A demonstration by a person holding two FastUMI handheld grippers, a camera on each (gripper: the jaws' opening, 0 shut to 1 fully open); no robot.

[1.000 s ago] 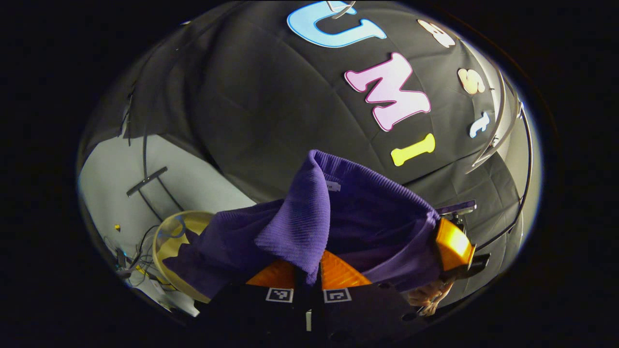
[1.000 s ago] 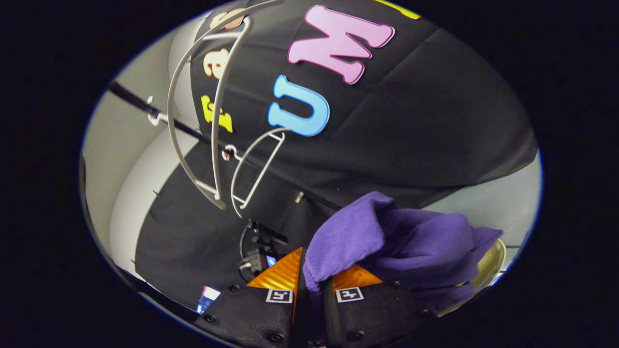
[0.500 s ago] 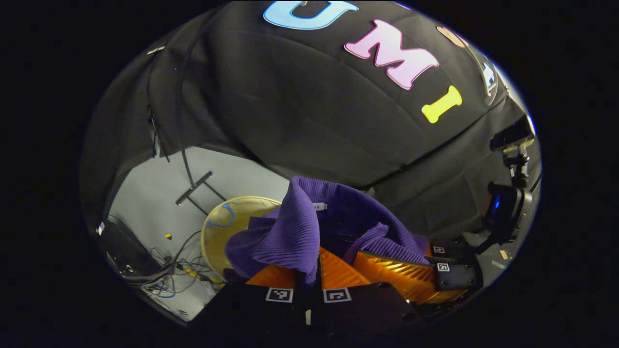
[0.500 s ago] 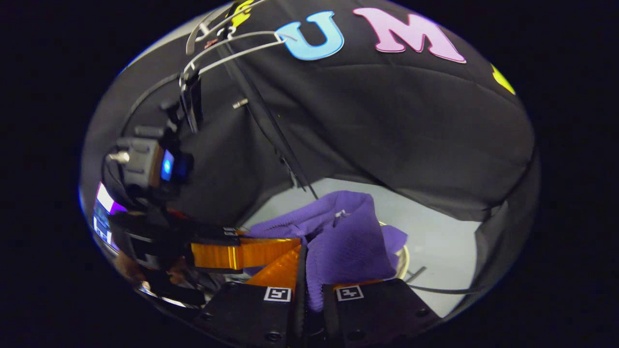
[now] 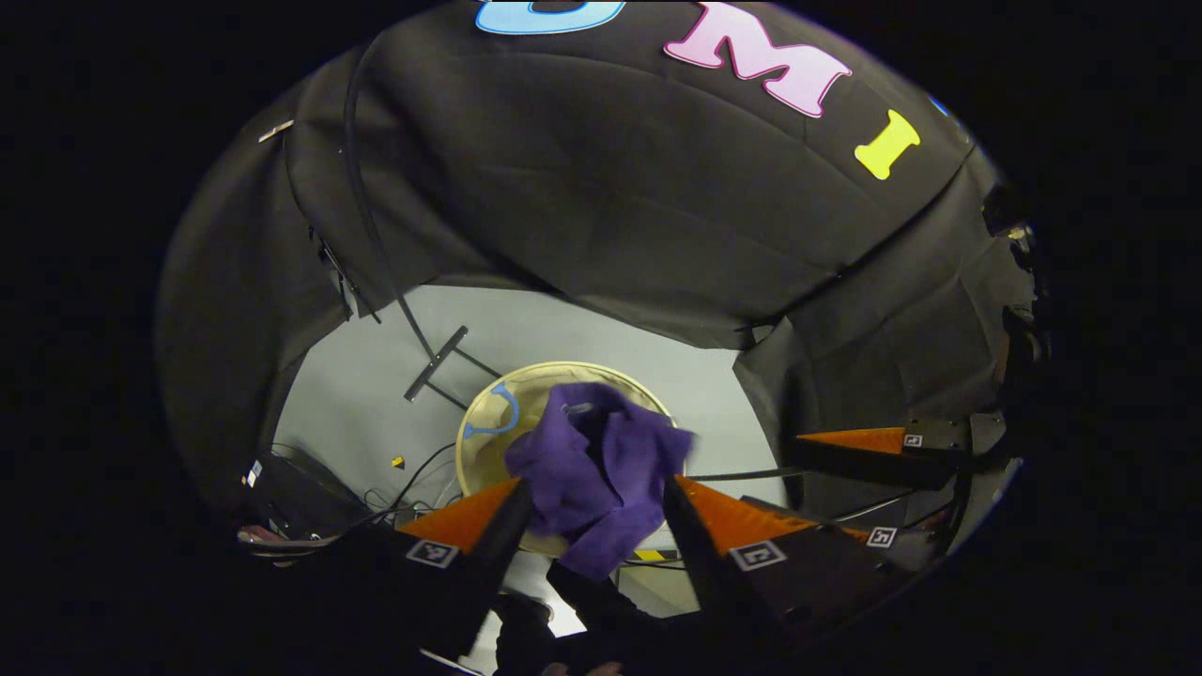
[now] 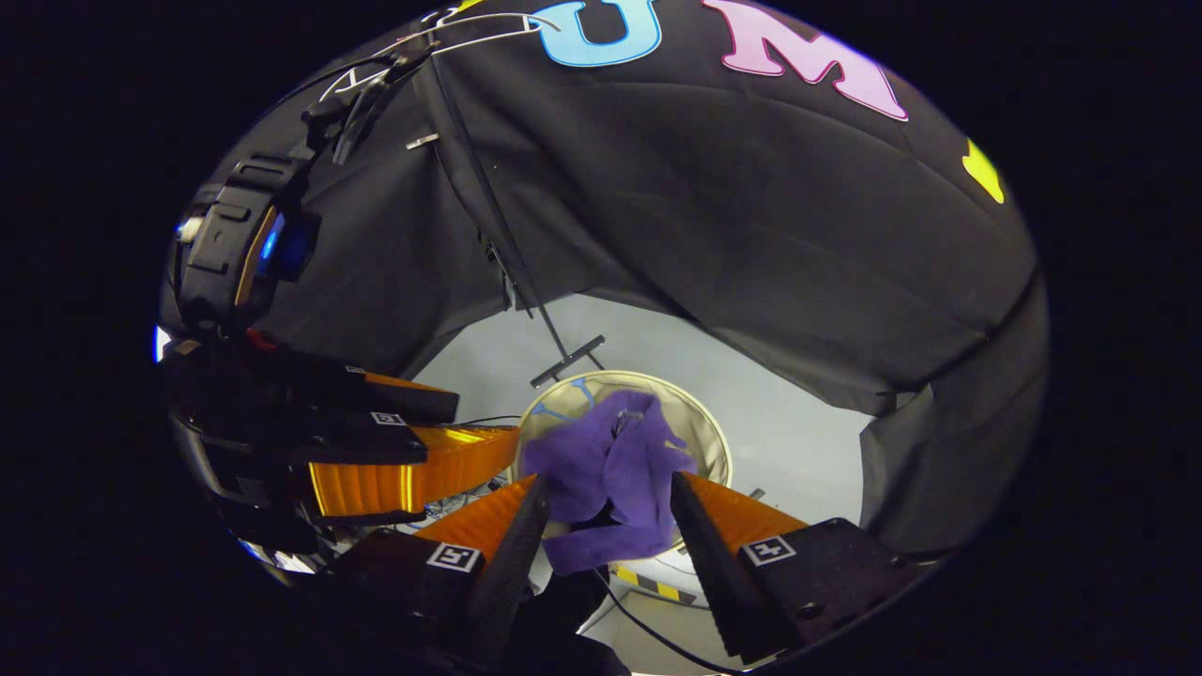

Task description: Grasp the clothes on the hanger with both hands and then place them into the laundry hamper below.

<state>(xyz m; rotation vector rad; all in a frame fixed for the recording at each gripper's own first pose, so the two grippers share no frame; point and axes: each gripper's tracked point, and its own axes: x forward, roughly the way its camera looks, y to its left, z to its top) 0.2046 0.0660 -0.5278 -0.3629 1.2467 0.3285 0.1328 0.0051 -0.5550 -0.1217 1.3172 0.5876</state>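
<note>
The purple garment (image 5: 596, 479) lies crumpled over the round cream laundry hamper (image 5: 526, 376) on the floor, one end hanging past the near rim. My left gripper (image 5: 593, 483) hovers above it, open, touching nothing. In the right gripper view the same garment (image 6: 610, 469) covers most of the hamper (image 6: 700, 432), and my right gripper (image 6: 608, 479) is open above it. The left gripper (image 6: 404, 469) shows at the left of that view, the right gripper (image 5: 873, 441) at the right of the left gripper view. Whether the garment has settled or is dropping I cannot tell.
The clothes rack's thin pole and foot (image 5: 437, 361) stand just behind the hamper. Cables and a dark box (image 5: 291, 479) lie on the grey floor to the left. White hangers (image 6: 470, 33) hang high up. Black cloth walls close in on both sides.
Both grippers went from shut on the garment to open. The garment left their fingers and now sits down at the hamper. Both views tilted further toward the floor.
</note>
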